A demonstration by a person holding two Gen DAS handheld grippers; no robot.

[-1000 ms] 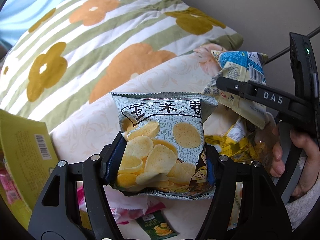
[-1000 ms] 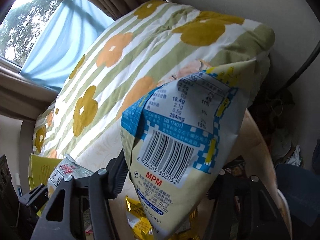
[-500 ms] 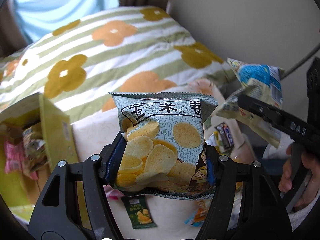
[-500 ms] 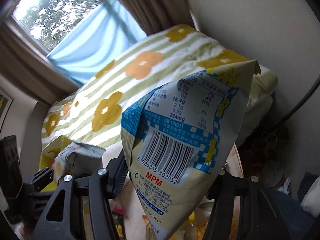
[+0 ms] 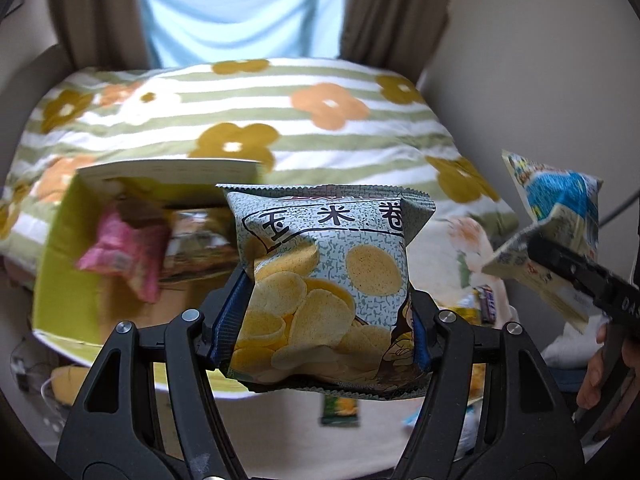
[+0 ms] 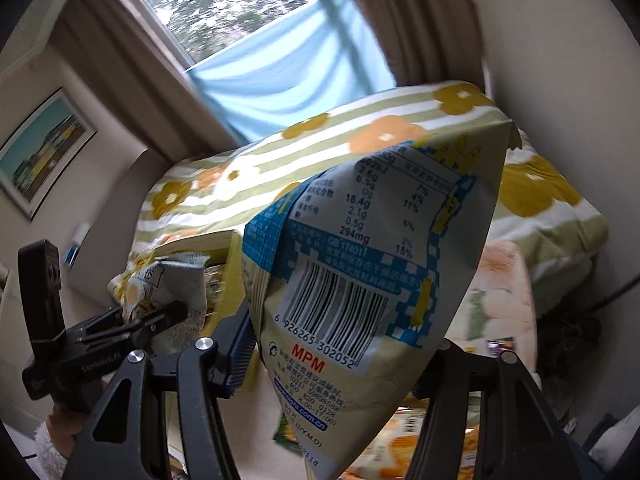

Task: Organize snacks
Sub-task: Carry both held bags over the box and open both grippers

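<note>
The chip bag (image 5: pixel 326 284) stands upright, clamped in the left gripper (image 5: pixel 324 316); the open box (image 5: pixel 68 264) lies just left and beyond it. The right gripper (image 6: pixel 340 364), farther from the box, is clamped on the barcode bag (image 6: pixel 372 264).

Pink packet (image 5: pixel 124 254) in yellow box (image 5: pixel 60 264) motion-blurred; small green packet (image 5: pixel 340 410) below, perhaps chips, half hidden.

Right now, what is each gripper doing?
Left gripper: shut on grey-green crisp bag.
Right gripper: shut on cream-and-blue snack bag.
</note>
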